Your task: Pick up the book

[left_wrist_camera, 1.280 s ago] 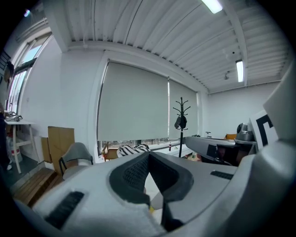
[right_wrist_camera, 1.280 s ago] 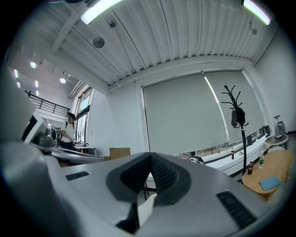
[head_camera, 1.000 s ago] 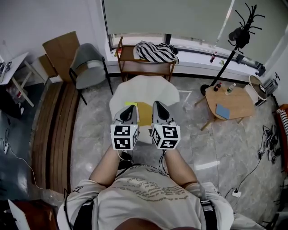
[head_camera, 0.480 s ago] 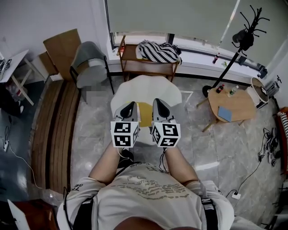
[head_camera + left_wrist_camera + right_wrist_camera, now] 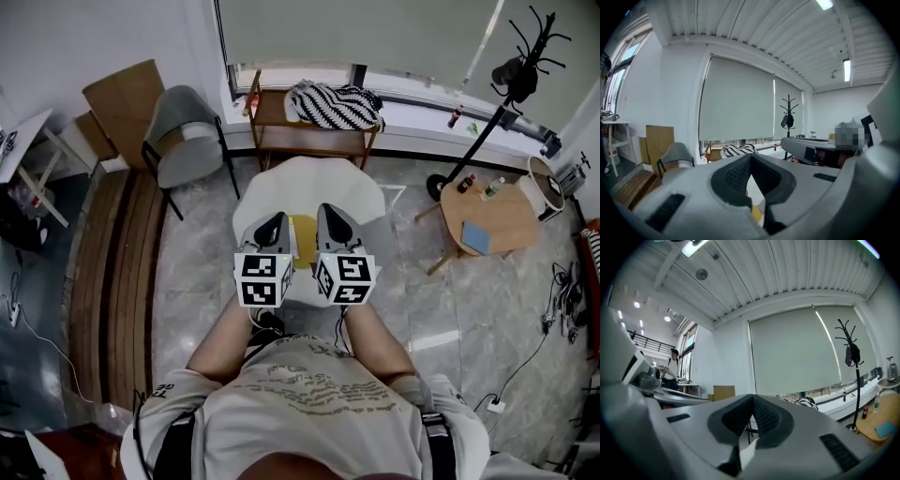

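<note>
The yellow book lies flat on the white table's near part, between the left gripper and right gripper, both closed and empty; probably light and stiff, best pinched by an edge

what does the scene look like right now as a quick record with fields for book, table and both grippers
book: yellow book, lying on the table, partly hidden by the grippers in the head view
table: white table, in front of the person
left: left gripper, jaws together, holding nothing
right: right gripper, jaws together, holding nothing
layout: grippers side by side, book showing between them
progress: book not yet picked up
nearby: grey chair, wooden side table
</note>
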A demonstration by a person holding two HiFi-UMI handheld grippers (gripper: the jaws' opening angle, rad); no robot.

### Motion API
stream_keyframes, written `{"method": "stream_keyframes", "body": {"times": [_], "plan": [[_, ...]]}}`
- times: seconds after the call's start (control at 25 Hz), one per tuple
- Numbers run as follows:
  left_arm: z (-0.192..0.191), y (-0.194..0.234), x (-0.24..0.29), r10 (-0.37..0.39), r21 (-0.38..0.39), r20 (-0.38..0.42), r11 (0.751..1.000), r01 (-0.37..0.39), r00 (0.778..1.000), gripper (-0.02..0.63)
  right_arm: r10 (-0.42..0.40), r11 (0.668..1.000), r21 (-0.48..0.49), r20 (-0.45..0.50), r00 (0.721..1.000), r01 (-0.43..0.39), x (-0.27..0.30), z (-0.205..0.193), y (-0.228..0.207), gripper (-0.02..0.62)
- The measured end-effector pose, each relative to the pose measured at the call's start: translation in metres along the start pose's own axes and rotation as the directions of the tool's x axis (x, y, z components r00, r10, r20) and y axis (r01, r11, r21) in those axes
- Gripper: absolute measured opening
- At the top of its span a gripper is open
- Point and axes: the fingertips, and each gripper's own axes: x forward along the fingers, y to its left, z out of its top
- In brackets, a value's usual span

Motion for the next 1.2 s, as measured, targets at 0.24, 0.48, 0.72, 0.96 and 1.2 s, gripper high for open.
{"method": "stream_keyframes", "body": {"times": [0.24,0.48,0.72,0.96,1.2], "plan": [[0.007,0.024,0.029,-0.017,-0.024,0.001,1.000,0.017,1.000,0.012,-0.009,1.000,-0.008,-0.004,1.000,0.009,0.043,0.006,-0.006,0.026],[0.007,0.064,0.055,-0.010,-0.044,-0.018,0.999,0.010,1.000,0.012,-0.007,1.000,0.005,-0.044,0.999,0.007,0.092,-0.005,0.001,0.026],[0.014,0.115,0.081,-0.018,-0.054,-0.031,0.998,0.016,0.999,0.012,-0.006,1.000,0.007,-0.058,0.998,0.007,0.148,-0.004,0.018,0.026],[0.014,0.160,0.106,-0.039,-0.076,-0.046,0.996,0.035,0.998,0.012,-0.035,0.999,-0.001,-0.072,0.997,0.035,0.195,-0.006,0.026,0.026],[-0.003,0.186,0.127,-0.074,-0.099,-0.097,0.993,0.064,0.993,0.012,-0.060,0.998,0.024,-0.099,0.993,0.063,0.224,-0.019,0.031,0.026]]}}
